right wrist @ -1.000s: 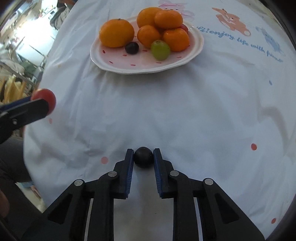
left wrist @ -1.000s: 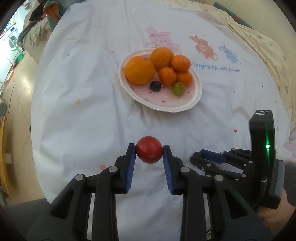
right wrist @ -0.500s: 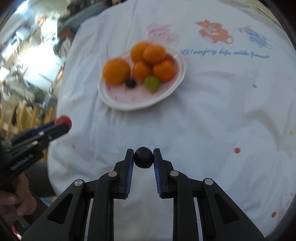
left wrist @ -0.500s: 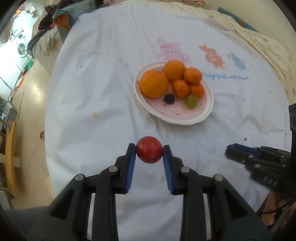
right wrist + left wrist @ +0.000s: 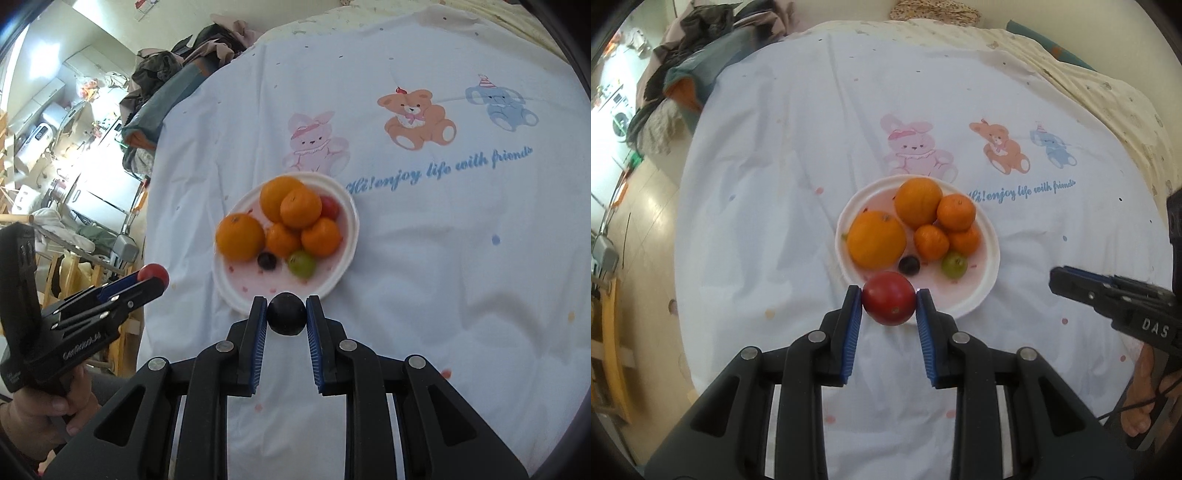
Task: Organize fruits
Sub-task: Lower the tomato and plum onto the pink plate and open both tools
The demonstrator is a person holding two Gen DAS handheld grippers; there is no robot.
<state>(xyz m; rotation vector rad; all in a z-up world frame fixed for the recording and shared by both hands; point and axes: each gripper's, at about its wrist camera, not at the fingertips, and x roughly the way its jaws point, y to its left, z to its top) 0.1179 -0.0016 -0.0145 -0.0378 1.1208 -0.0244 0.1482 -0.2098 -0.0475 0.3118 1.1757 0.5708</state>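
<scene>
Right gripper (image 5: pixel 287 318) (tips hidden) clamps dark fruit (image 5: pixel 287 313).

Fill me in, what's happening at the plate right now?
A person holds a gripper in each hand above the white cloth. The left gripper is shut on a red tomato; the right gripper is shut on a small dark fruit. Both are held up near the plate, which holds five oranges, a green fruit, a dark fruit and a red one. Neither held fruit is on the plate yet.
</scene>
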